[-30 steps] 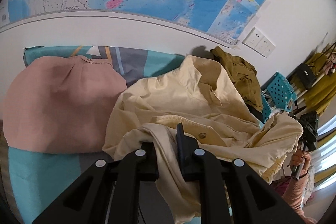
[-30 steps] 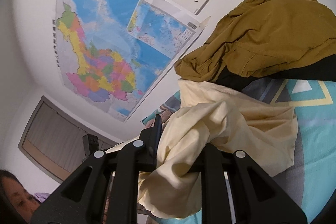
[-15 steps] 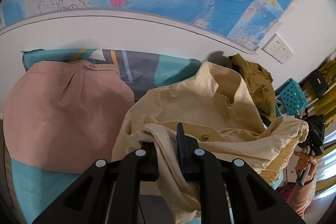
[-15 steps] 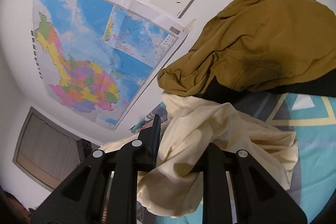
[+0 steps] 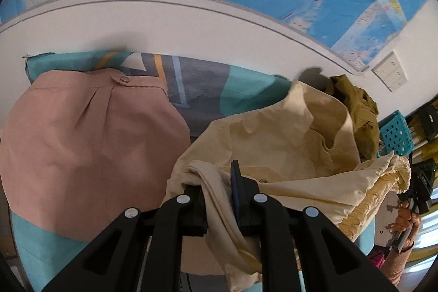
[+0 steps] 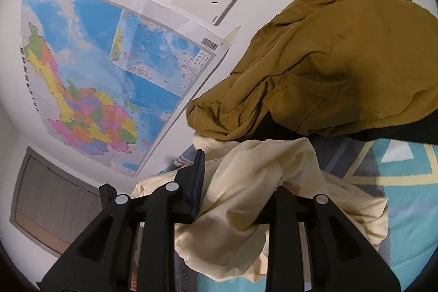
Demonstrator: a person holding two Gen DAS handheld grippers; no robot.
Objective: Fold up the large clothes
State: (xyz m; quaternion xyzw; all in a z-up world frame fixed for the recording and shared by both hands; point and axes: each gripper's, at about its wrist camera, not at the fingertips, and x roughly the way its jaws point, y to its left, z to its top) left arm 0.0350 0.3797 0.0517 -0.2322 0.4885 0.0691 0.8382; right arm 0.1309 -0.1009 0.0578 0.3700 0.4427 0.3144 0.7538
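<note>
Three garments were on the bed: one cream jacket [image 5: 276, 144], one folded pink piece [image 5: 87, 144] off to the side of the left gripper [image 5: 217, 190], and one olive heap [image 6: 336, 67] beyond the right gripper [image 6: 235, 182]. Left jaws were nearly shut, pinching cream cloth. Right jaws were opening with cream fabric bunched between them, and its far finger was buried in it.

cream garment [image 5: 287, 138]: matt creased cloth | wall map [image 6: 109, 78]: glossy paper | basket [image 5: 395, 132]: plastic
</note>
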